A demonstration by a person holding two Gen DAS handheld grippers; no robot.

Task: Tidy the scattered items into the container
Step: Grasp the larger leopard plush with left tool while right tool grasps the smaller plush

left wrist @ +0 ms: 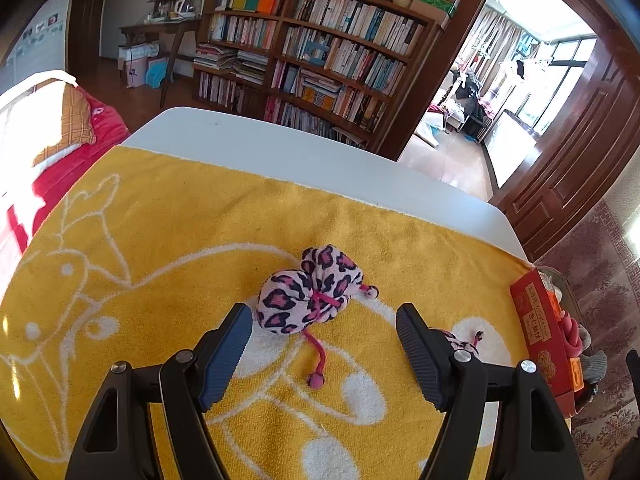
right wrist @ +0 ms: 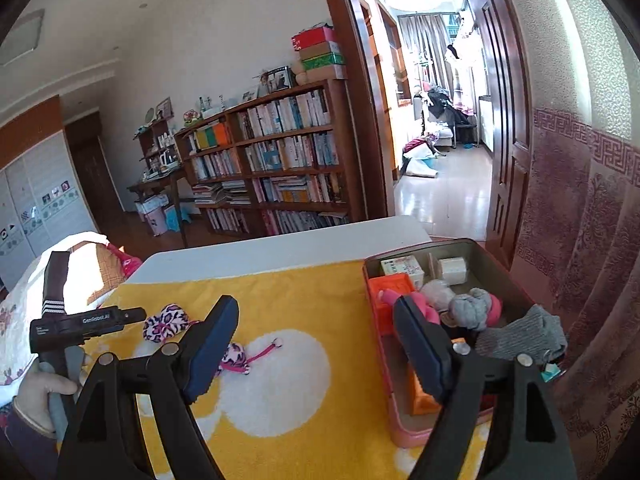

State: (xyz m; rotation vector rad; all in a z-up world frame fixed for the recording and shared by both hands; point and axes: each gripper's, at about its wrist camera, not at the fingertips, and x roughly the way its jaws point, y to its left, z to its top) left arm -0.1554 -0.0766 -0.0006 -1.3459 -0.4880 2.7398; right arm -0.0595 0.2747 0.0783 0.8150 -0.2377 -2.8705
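Note:
A pink leopard-print pouch [left wrist: 310, 290] with a pink drawstring lies on the yellow towel [left wrist: 160, 220], just ahead of my open, empty left gripper [left wrist: 324, 320]. It also shows in the right wrist view [right wrist: 166, 322]. A second small leopard-print pouch [right wrist: 234, 356] lies nearer, partly hidden behind my right gripper's left finger; its edge shows in the left wrist view [left wrist: 460, 342]. My right gripper [right wrist: 316, 332] is open and empty, above the towel beside the red container [right wrist: 384, 364], which holds grey socks, pink items, orange blocks and small boxes.
The container [left wrist: 536, 336] stands at the towel's right edge, close to a patterned curtain [right wrist: 580, 260]. The white table [left wrist: 280, 140] shows beyond the towel. A bed with red bedding [left wrist: 60, 140] lies left. The hand-held left gripper [right wrist: 80, 324] shows at the left.

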